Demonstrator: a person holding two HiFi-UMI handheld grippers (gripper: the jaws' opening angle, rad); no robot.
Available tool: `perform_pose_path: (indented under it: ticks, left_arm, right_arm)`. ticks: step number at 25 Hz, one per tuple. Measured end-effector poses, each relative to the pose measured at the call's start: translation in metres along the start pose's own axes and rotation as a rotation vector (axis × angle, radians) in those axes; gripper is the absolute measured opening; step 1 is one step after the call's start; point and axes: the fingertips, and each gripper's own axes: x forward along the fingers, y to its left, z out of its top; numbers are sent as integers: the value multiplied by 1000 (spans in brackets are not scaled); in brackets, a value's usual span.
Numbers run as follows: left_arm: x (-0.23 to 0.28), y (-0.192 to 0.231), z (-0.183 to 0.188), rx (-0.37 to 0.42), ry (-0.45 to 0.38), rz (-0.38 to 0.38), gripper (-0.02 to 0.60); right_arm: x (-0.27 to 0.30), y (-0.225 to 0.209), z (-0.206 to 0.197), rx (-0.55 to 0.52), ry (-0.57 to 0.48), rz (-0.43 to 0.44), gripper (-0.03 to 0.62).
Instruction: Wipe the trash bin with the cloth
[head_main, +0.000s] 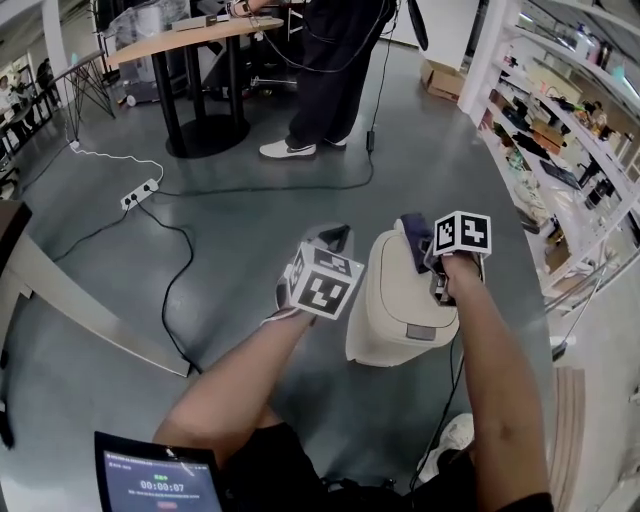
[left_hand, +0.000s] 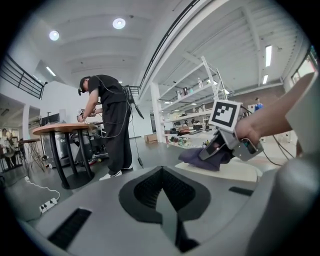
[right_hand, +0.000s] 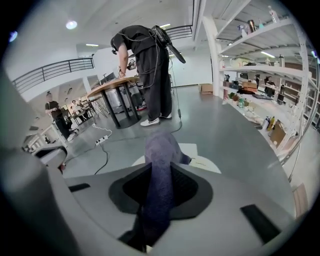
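A cream trash bin (head_main: 395, 320) stands on the grey floor just in front of me. My right gripper (head_main: 428, 262) is over the far end of its lid, shut on a purple cloth (head_main: 413, 231) that rests on the lid. In the right gripper view the cloth (right_hand: 160, 172) runs out between the jaws onto the pale lid (right_hand: 202, 163). My left gripper (head_main: 335, 240) hovers left of the bin, apart from it, shut with nothing held. The left gripper view shows the right gripper (left_hand: 218, 150) pressing the cloth (left_hand: 197, 157) on the lid (left_hand: 240, 171).
A person (head_main: 325, 70) stands at a round wooden table (head_main: 190, 40) further away. Black and white cables and a power strip (head_main: 140, 193) lie on the floor to the left. Stocked shelves (head_main: 560, 130) line the right side. A pale board (head_main: 80, 310) lies at the left.
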Motion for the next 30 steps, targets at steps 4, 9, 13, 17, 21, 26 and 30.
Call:
perform_pose_path:
  ticks: [4,9,13,17,21,26,30]
  left_arm:
    - [-13,-8,2,3,-7,-3,0]
    - [-29,-12,0,19,1,7,0]
    - [-34,-16,-1,22,2,12,0]
    - [-36,-11,-7,34,8,19,0]
    - [-34,-6,-14,24,24,31,0]
    - [-33,-10,-9,31,27,14,0]
    - [-33,-18,-2,11,14,-4,0]
  right_arm:
    - [6,41,-4,-38,13,41,86]
    - [11,65,-17,-103,58,37,86]
    - [18,61,-30,-137,85,11,87]
    - [22,54,-33,-156,88,-16,86]
    - [19,33,-34,-133,85,-35,87]
    - [10,8,-32,-87,67,-49,87]
    - [-1,-21,-34,-66,66,-76,87]
